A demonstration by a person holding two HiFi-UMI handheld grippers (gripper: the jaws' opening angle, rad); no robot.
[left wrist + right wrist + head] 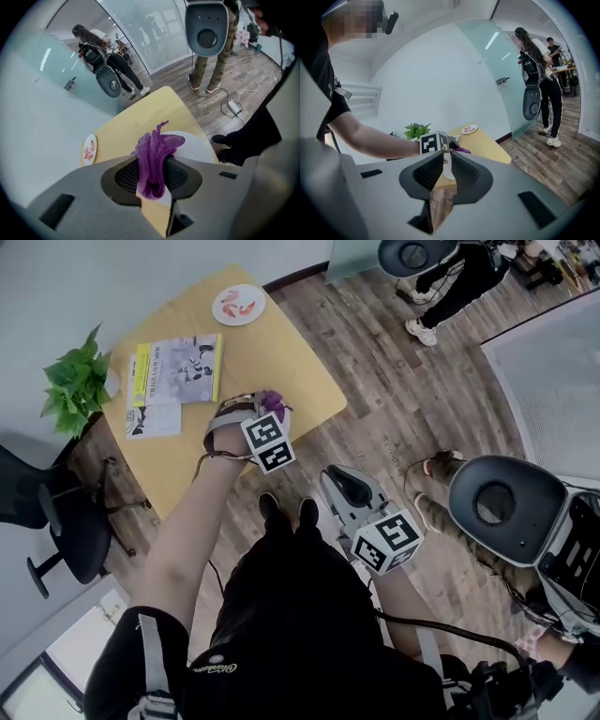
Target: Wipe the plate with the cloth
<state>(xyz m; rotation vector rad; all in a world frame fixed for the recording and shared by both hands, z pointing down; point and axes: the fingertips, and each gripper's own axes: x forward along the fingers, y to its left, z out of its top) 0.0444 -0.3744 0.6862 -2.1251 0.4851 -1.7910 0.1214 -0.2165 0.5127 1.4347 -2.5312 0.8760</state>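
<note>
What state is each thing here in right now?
Cloth: bunched up, clamped between the jaws of the left gripper.
Plate: held edge-on between the jaws of the right gripper.
Patterned dish: lying flat on the table.
Magazine: closed, flat on the table.

Right gripper (446, 161) with its jaws closed on a white plate (447, 172), seen edge-on.
Behind it are a purple cloth (462, 151) and a yellow table (487, 147).
</note>
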